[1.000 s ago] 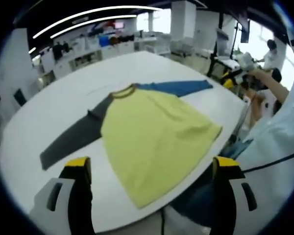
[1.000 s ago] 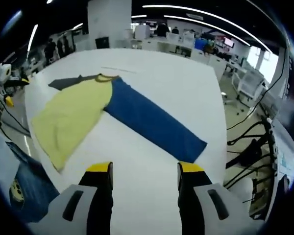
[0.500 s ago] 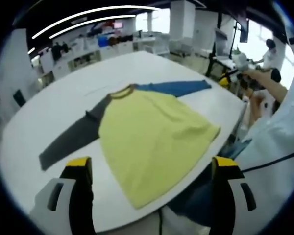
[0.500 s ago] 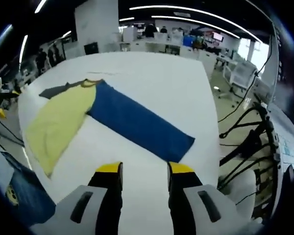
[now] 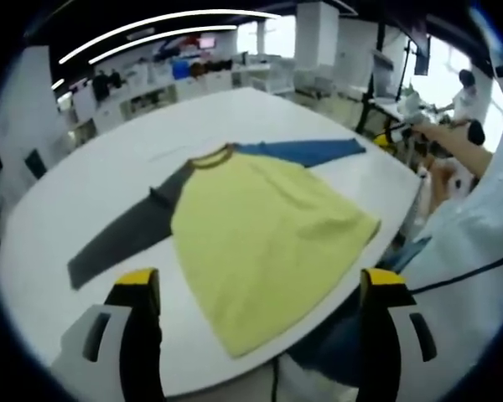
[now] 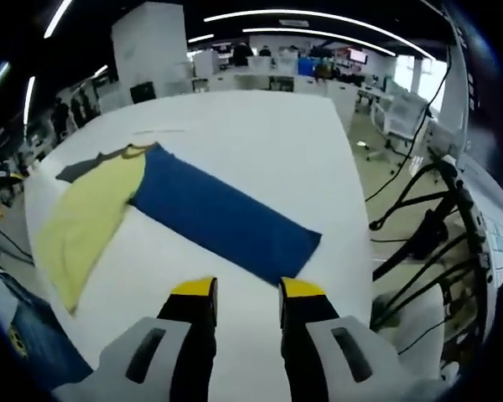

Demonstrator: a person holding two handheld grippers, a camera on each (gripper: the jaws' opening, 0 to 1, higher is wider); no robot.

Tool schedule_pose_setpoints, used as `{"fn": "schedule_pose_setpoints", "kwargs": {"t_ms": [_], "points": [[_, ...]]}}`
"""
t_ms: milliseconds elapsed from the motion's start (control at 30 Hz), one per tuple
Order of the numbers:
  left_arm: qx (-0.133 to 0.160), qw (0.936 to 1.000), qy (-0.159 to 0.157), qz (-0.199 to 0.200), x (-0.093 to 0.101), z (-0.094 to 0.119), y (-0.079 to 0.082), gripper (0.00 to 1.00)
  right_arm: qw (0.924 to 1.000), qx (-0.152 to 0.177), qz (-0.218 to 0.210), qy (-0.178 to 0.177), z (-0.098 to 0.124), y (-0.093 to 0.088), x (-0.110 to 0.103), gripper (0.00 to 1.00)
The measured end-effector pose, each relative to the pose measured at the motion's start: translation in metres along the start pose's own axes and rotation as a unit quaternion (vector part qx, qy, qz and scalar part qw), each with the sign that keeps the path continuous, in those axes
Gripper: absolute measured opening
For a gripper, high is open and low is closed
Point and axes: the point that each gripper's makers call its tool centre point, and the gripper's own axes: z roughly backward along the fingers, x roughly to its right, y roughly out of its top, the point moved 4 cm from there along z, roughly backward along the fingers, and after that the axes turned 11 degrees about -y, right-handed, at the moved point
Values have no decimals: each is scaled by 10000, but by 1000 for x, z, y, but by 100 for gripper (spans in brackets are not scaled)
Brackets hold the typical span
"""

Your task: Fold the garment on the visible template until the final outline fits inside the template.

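No template outline can be made out on the table (image 5: 84,180); only a faint thin mark shows on the white top beyond the collar in both views. The shirt (image 5: 260,226) lies flat and unfolded on it, yellow body toward the near edge, its hem reaching that edge in the left gripper view. The grey sleeve (image 5: 126,234) stretches out to the left, and the blue sleeve (image 5: 306,151) to the far right. In the right gripper view the blue sleeve (image 6: 222,218) runs toward the camera, its cuff just beyond the right gripper (image 6: 245,293), while the grey one is mostly hidden behind the yellow body (image 6: 84,226). The left gripper (image 5: 260,289) hangs above the near table edge with its jaws spread wide, holding nothing. The right gripper's jaws stand a narrow gap apart, empty, over bare table. The room is an open office with long ceiling lights, desks and shelves at the far side, too blurred to detail. A person's sleeve (image 5: 478,243) crowds the right of the left gripper view, and cables and a stand (image 6: 427,243) sit right of the table in the right gripper view.
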Motion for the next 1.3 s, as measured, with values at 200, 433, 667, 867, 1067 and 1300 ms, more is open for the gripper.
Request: {"fn": "schedule_pose_setpoints", "kwargs": {"t_ms": [200,433,667,867,1067,1300], "points": [[61,10000,39,13,-2,-3,3,94,9999,-78,-124,-33,-18,-4,18,28],[61,10000,36,58,-3,-5,5,93,9992,35,-382,61,-30,2,24,29],[31,9999,61,73,-5,-7,7,92,9993,-51,-367,-71,-42,0,30,26],[2,9999,66,89,-4,-10,8,92,9988,-77,-437,-222,-51,-2,33,22],[-4,9999,71,78,-6,-11,11,92,9982,-244,-473,-276,-60,-6,39,21],[-4,9999,72,102,-8,-12,14,94,9968,-366,-623,-354,-72,-9,45,20]]}}
